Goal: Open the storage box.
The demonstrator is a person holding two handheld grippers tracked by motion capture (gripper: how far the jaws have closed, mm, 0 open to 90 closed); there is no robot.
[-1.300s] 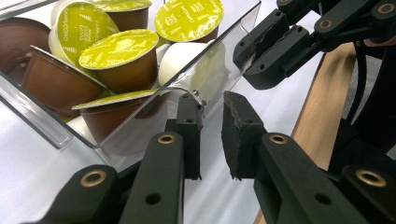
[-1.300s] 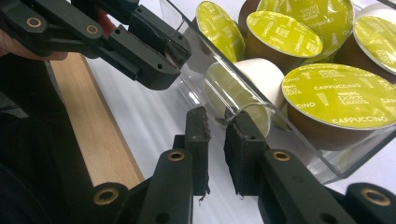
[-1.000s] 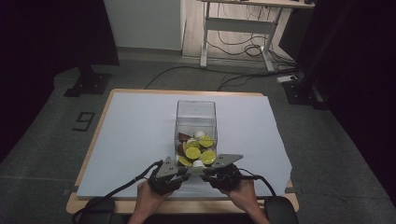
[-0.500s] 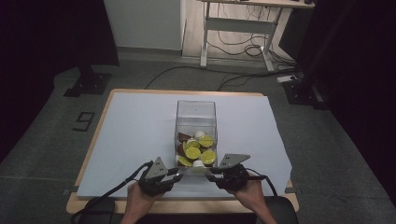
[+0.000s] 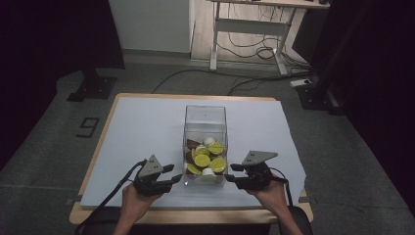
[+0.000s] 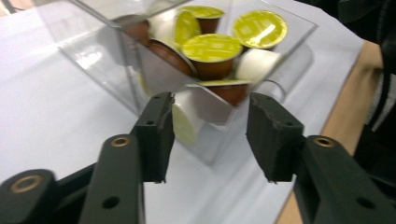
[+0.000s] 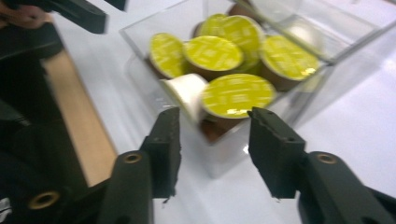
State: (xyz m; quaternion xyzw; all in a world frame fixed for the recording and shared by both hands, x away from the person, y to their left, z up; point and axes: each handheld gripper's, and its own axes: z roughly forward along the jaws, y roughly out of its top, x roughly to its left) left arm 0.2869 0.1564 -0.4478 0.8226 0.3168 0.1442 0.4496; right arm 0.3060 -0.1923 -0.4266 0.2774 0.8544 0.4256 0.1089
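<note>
Left gripper (image 5: 172, 175): held in the person's left hand (image 5: 134, 196) at the near left corner of the clear box; its jaws are parted about halfway and have just been opening. Nothing is gripped between them; in the left gripper view (image 6: 210, 137) the box corner is seen just beyond the tips.
Right gripper (image 5: 234, 174): held in the right hand (image 5: 269, 193) at the near right corner of the box; its jaws are likewise parted partway and have just been opening, with nothing pressed between the pads. In the right gripper view (image 7: 214, 140) the box corner is seen past the tips.
Gripper spacing: the two grippers are set on either side of the box's near end, tips turned inward toward it, each just beside a wall without contact that can be confirmed.
Clear box (image 5: 205, 113): a transparent, open-topped, rectangular container stood upright near the middle of the table, its long side running away from the person.
Capsules (image 5: 202, 160): a heap of coffee capsules is gathered in the near half of the box, mostly brown cups with yellow-green foil lids, tilted at various angles; a few white ones (image 5: 209, 141) are mixed in.
White sheet (image 5: 142, 127): the box is carried on a white covering spread over the tabletop.
Table (image 5: 98, 142): a wooden edge is left showing around the sheet.
Cables (image 5: 110, 196): one is trailed back from each gripper toward the near edge.
</note>
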